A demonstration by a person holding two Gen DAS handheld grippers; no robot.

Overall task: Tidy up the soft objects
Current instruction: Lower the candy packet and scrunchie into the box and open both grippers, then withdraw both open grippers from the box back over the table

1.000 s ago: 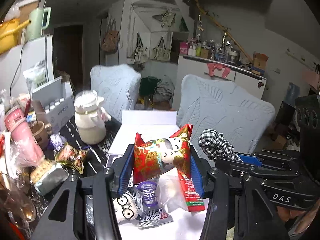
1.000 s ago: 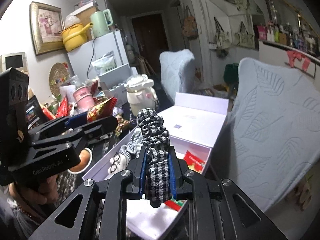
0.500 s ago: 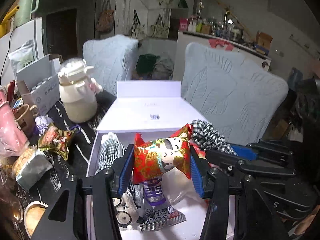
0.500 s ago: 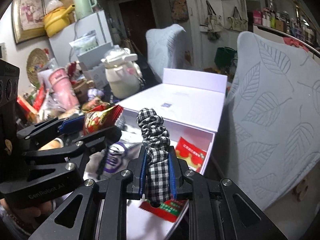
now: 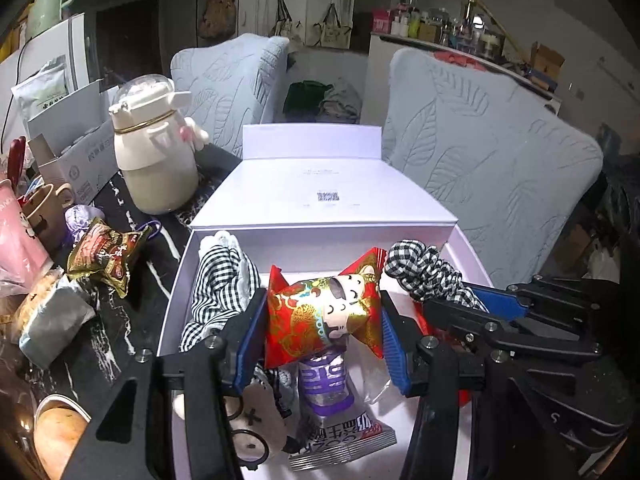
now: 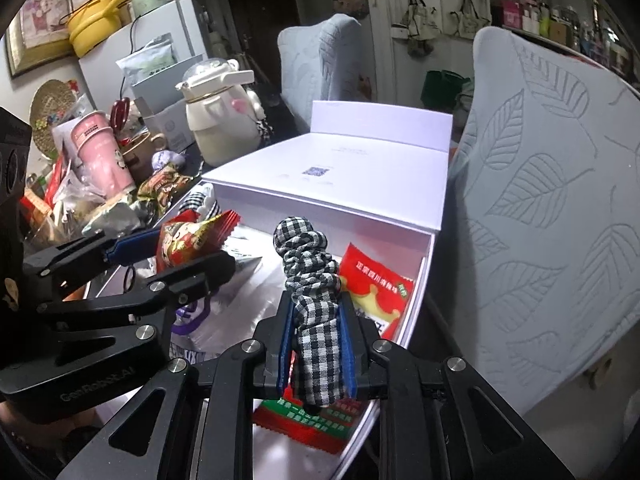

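Left claw (image 5: 322, 332) clamping red snack pouch (image 5: 324, 314), right claw (image 6: 316, 344) clamping checkered scrunchie (image 6: 310, 276), both above white box's rim (image 5: 176, 280).

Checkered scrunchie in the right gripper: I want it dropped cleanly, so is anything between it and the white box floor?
No lid or wall blocks the drop, but the checkered scrunchie in the right gripper hangs over a red snack packet lying in the white box, so it would likely land on that.
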